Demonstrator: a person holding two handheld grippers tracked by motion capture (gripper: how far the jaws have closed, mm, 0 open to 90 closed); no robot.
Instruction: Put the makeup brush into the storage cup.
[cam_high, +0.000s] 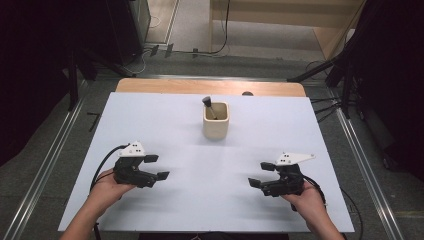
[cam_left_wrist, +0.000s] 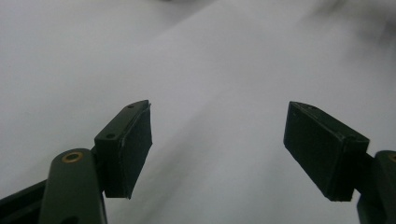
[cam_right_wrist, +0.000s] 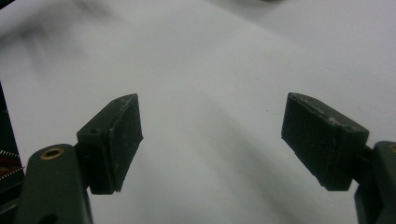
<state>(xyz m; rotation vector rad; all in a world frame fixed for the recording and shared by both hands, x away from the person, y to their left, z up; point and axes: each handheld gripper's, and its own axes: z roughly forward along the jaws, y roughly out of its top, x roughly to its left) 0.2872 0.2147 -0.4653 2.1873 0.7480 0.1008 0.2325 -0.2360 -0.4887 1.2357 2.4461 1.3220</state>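
Observation:
A cream square cup (cam_high: 216, 120) stands upright at the middle back of the white table (cam_high: 210, 200), with a dark-handled tool (cam_high: 209, 106) leaning inside it. My left gripper (cam_high: 157, 167) sits low over the table at the front left, pointing right, open with nothing between its jaws. Its own view shows the left gripper (cam_left_wrist: 218, 148) wide apart over bare white surface. My right gripper (cam_high: 261, 174) is at the front right, pointing left, also open and empty. The right gripper (cam_right_wrist: 212, 144) likewise spans blank tabletop in its own view.
The table's wooden far edge (cam_high: 210, 87) shows behind the cup. Dark stands and cables (cam_high: 345, 85) flank the table on the grey floor. A metal rail (cam_high: 367, 165) runs along the right side.

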